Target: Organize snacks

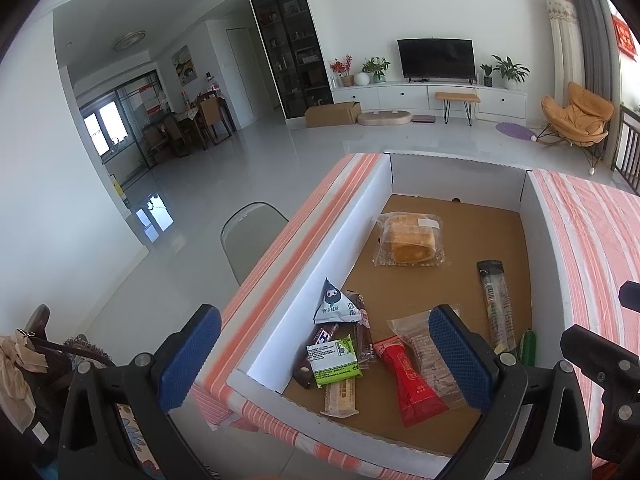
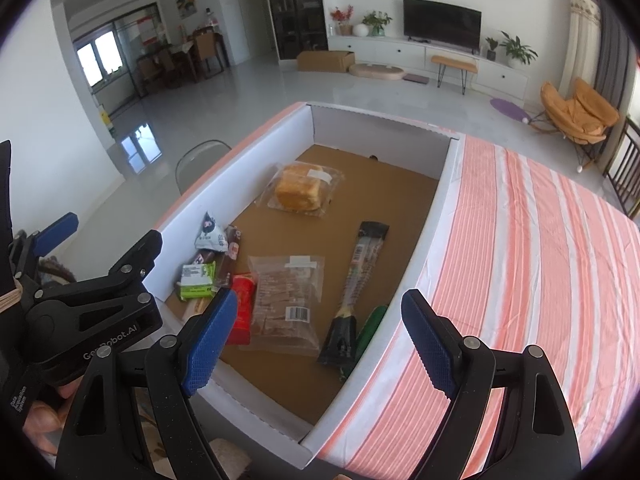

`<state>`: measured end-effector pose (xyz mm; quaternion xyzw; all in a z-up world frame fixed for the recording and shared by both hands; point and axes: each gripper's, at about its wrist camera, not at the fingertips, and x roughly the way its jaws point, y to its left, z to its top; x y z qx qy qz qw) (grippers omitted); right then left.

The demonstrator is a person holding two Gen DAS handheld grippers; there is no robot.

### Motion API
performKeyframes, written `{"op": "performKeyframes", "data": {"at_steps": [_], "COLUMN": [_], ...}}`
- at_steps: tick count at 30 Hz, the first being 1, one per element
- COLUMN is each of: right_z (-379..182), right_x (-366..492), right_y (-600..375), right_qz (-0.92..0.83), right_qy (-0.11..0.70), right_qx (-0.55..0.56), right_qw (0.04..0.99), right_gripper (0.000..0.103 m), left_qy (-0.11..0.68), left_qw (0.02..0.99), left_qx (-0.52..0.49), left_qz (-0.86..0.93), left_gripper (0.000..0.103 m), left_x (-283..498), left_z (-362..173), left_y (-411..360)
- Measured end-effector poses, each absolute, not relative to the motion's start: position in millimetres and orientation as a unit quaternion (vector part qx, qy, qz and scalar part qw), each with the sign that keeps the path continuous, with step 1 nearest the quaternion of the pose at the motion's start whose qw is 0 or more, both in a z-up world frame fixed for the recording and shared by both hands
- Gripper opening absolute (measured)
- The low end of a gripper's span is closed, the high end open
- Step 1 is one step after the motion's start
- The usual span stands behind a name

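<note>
I'm hovering both hand-held grippers, left [image 1: 326,356] and right [image 2: 318,338], spread wide and gripping nothing, over a white-walled cardboard box [image 2: 372,136] on the orange-striped bench [image 2: 540,260] in a white-tiled living room; about nine snack packets are lying inside, including one clear-wrapped bread loaf [image 2: 300,190].

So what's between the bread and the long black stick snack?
Only bare brown box floor lies between the bread and the stick snack, seen in both views.
</note>
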<state>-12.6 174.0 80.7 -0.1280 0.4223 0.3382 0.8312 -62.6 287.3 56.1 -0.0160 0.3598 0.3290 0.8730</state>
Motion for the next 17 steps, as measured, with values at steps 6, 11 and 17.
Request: {"op": "performKeyframes", "data": {"at_steps": [6,11,17], "right_z": [77.9,76.4,75.4], "right_x": [-11.7,-12.2,-11.0], "right_y": [177.9,181.0,182.4], "right_qz": [0.340,0.343,0.345], "right_qy": [0.426,0.427,0.429], "right_qx": [-0.133,-0.135,-0.136], "right_qw": [0.828,0.826,0.824], "right_gripper": [0.087,0.087,0.087], "left_qy": [0.362,0.361,0.360], "left_qw": [0.871,0.870,0.869], "left_qx": [-0.018,-0.018,-0.018], "left_qz": [0.332,0.334,0.338], "left_gripper": [0.103,0.103,0.103], "left_x": [-62.4,-61.7,-61.6], "left_z": [54.8,52.6,51.5], "left_y": [292.5,295.3,296.7]}}
